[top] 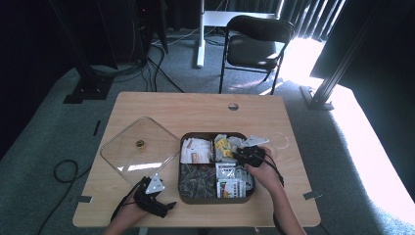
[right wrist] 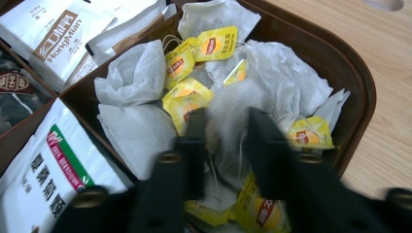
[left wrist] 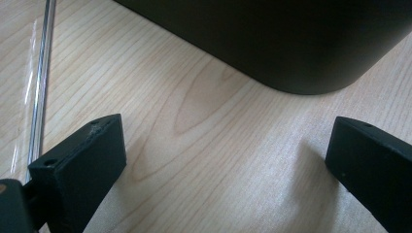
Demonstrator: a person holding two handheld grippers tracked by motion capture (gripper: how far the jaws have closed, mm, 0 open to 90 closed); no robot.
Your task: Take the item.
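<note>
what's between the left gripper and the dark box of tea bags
Bare wood of the table: the left gripper view shows nothing between the left gripper and the box.

On the wooden table (top: 195,110) sat a dark four-compartment box (top: 216,167) of tea packets, its clear lid (top: 139,148) lying just to its left. The right gripper (top: 243,152) reached into the far right compartment; the left gripper (top: 155,192) rested near the box's near-left corner.

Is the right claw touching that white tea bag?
Touching. In the right gripper view, the right claw has both jaws pressed against the sides of a white tea bag in the box's yellow-tag compartment.
</note>
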